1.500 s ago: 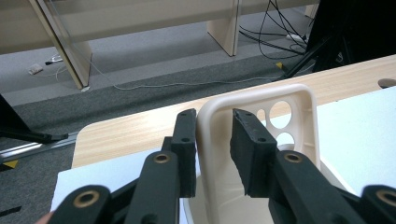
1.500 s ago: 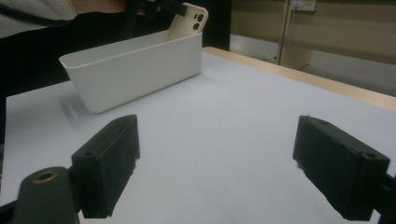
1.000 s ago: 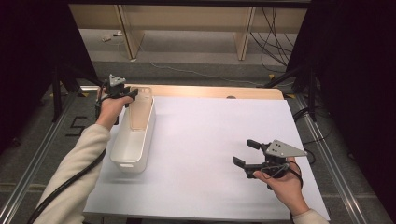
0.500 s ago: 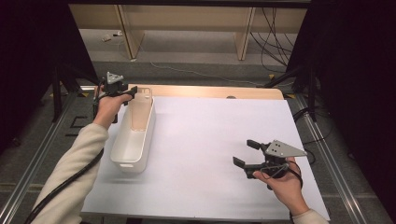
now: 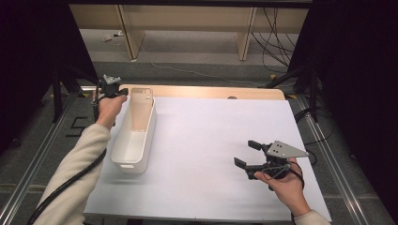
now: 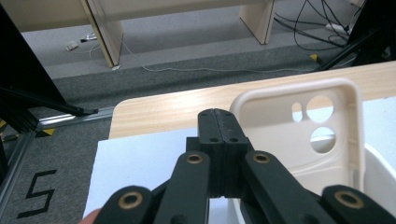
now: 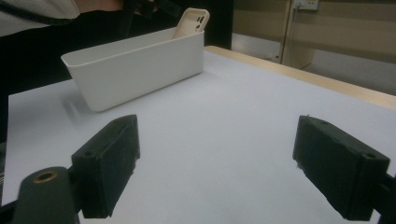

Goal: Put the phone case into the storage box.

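Observation:
A long white bin stands at the left of the white sheet. A beige phone case leans upright inside its far end, camera holes uppermost. My left gripper hovers at the bin's far left corner. In the left gripper view its jaws have just been closing and now meet with nothing between them, the phone case just to their right. My right gripper rests low at the front right, jaws wide apart and empty. In the right gripper view, the right gripper looks toward the bin and case.
The white sheet covers most of the wooden table, whose bare far edge shows behind it. Metal frame rails run along both sides. Cables and wooden furniture legs lie on the floor beyond.
The left gripper's jaws have drawn together beside the phone case. Both hands, the bin and the case keep their places.

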A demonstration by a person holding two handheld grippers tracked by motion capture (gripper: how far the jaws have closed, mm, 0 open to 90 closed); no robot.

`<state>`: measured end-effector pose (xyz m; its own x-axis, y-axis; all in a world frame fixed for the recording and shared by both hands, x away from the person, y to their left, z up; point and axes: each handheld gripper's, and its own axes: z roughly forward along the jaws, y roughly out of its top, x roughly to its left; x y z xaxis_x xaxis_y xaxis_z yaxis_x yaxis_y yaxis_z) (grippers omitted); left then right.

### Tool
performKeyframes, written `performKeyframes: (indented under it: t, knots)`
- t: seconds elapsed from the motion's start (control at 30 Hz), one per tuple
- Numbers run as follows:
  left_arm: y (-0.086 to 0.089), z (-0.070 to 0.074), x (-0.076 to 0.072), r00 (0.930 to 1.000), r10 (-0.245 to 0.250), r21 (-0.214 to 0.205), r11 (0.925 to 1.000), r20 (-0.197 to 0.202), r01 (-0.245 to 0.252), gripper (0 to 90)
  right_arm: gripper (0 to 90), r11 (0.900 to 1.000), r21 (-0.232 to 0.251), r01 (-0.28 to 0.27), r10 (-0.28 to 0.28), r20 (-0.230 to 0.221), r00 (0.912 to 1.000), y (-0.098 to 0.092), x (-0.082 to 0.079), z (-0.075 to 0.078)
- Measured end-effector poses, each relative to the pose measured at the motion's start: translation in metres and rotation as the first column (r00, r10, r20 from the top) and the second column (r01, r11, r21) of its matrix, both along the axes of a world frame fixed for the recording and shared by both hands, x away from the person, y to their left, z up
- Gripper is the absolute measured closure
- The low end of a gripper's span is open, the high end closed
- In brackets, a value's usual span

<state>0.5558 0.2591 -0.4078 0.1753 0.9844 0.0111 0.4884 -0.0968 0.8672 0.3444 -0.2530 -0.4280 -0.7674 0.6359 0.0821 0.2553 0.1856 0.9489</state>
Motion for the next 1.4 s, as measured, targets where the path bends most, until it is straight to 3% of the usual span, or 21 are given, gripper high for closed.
performKeyframes:
  t: [0.07,0.1,0.17,0.53,0.97,1.4]
  knots:
    - [0.0,-0.001,0.001,1.0,0.0,0.004,1.0,-0.001,0.0,89.7,16.0,1.0,0.001,0.0,0.0,0.002,1.0,0.0,0.0,0.0]
    - [0.0,-0.001,0.002,1.0,0.001,0.008,1.0,-0.004,-0.001,89.7,16.0,1.0,0.001,0.0,0.0,0.027,0.9996,0.0,0.001,0.0]
    - [0.0,-0.002,0.003,0.9999,-0.004,0.017,0.9998,-0.01,0.004,89.7,16.0,1.0,0.001,0.004,-0.004,0.003,1.0,0.0,0.0,0.0]
    - [-0.004,-0.01,0.008,0.9994,-0.025,0.026,0.9993,-0.025,0.025,89.7,16.0,1.0,0.008,-0.003,0.003,-0.008,1.0,0.0,-0.001,0.001]
    - [-0.004,-0.007,0.006,0.9992,-0.039,0.036,0.9986,-0.01,0.039,89.3,16.0,1.0,-0.002,0.001,-0.001,0.005,1.0,0.0,0.0,0.0]
    - [-0.004,0.005,-0.007,0.9976,-0.065,-0.012,0.9978,0.027,0.065,68.9,16.0,1.0,-0.006,0.0,0.0,0.002,1.0,0.0,0.0,0.0]
